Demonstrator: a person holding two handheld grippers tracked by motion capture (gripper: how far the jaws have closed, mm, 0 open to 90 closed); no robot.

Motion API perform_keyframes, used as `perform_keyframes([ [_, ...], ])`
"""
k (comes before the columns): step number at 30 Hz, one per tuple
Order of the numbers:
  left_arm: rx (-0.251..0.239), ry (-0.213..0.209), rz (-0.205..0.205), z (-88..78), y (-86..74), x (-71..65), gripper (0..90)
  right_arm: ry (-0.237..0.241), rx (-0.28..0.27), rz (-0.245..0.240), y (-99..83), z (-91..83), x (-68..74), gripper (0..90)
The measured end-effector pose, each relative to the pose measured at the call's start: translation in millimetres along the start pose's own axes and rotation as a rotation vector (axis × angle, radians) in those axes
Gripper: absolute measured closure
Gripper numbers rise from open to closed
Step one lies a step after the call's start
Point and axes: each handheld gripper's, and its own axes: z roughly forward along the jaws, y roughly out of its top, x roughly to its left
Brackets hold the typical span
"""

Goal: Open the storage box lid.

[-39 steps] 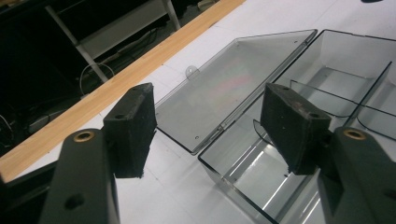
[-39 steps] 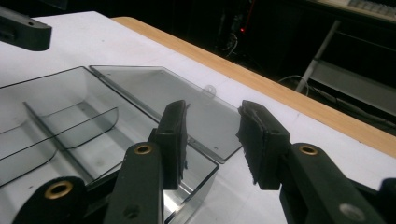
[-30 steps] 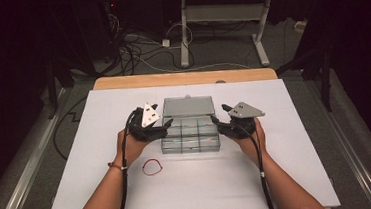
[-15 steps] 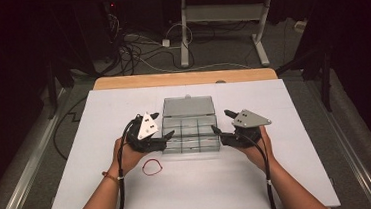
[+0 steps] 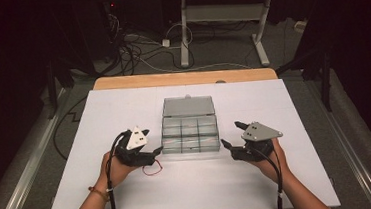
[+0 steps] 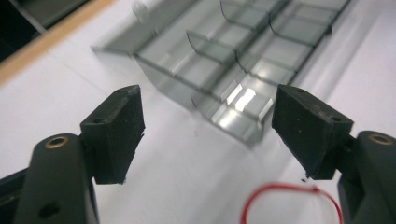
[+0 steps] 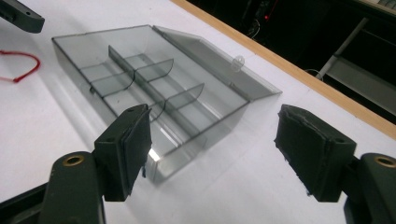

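from the high view i see the clear compartment box [image 5: 190, 134] lying open on the white table [image 5: 290, 186], lid flat behind the tray. it sits between my 2 grippers: the left gripper [image 5: 150, 155] just off its left side, the right gripper [image 5: 229, 140] just off its right side, neither touching it. a red loop of string [image 5: 152, 170] lies just below the left gripper's tips.

in the left gripper view, the left gripper [image 6: 208, 130] stands spread wide with only bare table between the pads; nothing is grasped. the box [image 6: 233, 60] lies ahead of the jaws, its near corner close to the right-hand pad but apart from it. the red loop [image 6: 289, 203] lies low, just inside that same jaw, a detail too small to place from above.

in the right gripper view, the right gripper [image 7: 212, 154] has just been opening and is released, nothing pressed between the pads. the box [image 7: 154, 88] lies ahead toward the left-hand jaw, its near corner tucked just behind that pad. this view shows the dividers and the lid's small clasp. the red loop [image 7: 21, 65] and the other gripper's tip sit far beyond the box.
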Motion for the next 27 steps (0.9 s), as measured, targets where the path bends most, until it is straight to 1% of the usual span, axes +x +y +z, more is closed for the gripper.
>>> perform_keyframes([
  [2, 0.016, -0.018, -0.012, 0.4, -8.3, -0.1, 28.2, -0.003, -0.005, -0.001, -5.0, -7.1, 1.8, 27.2],
  [4, 0.031, -0.053, -0.046, 2.5, -16.0, 1.1, 32.8, -0.003, -0.015, 0.009, -10.2, -13.7, 3.4, 27.4],
  [6, 0.046, -0.078, -0.071, 5.1, -22.1, 1.8, 34.2, -0.003, -0.014, 0.013, -16.0, -19.2, 5.7, 27.5],
  [8, 0.07, -0.108, -0.073, 8.0, -27.0, 1.7, 39.8, 0.015, -0.01, 0.025, -23.3, -23.7, 8.6, 28.3],
  [10, 0.101, -0.119, -0.067, 11.7, -31.1, 1.5, 40.4, 0.023, 0.001, 0.024, -31.4, -27.4, 12.9, 28.3],
  [11, 0.088, -0.138, -0.076, 11.7, -32.9, 2.9, 44.5, 0.024, 0.006, 0.022, -35.1, -29.0, 14.7, 28.3],
  [12, 0.09, -0.143, -0.083, 11.4, -33.3, 4.3, 47.4, 0.021, 0.006, 0.015, -38.5, -30.6, 15.8, 28.3],
  [13, 0.087, -0.142, -0.096, 11.2, -33.6, 4.9, 48.7, 0.018, 0.008, 0.022, -41.6, -32.3, 16.9, 28.4],
  [14, 0.087, -0.149, -0.099, 11.2, -34.1, 5.4, 55.7, 0.019, 0.013, 0.027, -43.7, -33.5, 17.5, 29.2],
  [15, 0.085, -0.158, -0.094, 11.3, -34.5, 5.0, 59.3, 0.017, 0.021, 0.029, -44.9, -34.1, 18.3, 30.4],
  [16, 0.085, -0.166, -0.082, 11.3, -34.5, 3.8, 63.5, 0.011, 0.024, 0.018, -45.5, -34.0, 19.0, 31.2],
  [17, 0.087, -0.167, -0.069, 11.2, -34.1, 2.0, 67.8, 0.007, 0.03, 0.011, -45.5, -33.9, 19.7, 31.9],
  [20, 0.092, -0.162, -0.065, 10.9, -33.2, -2.1, 76.9, 0.011, 0.019, 0.003, -43.8, -34.7, 20.2, 32.4],
  [22, 0.09, -0.162, -0.068, 10.9, -33.0, -3.2, 79.2, 0.009, 0.011, 0.002, -43.1, -35.7, 19.6, 32.4],
  [26, 0.09, -0.142, -0.048, 10.4, -32.1, -6.4, 86.2, 0.01, 0.015, 0.013, -44.6, -34.0, 18.0, 32.5],
  [27, 0.09, -0.136, -0.049, 10.4, -31.7, -6.9, 86.2, 0.015, 0.016, 0.015, -44.8, -33.2, 18.0, 32.5],
])
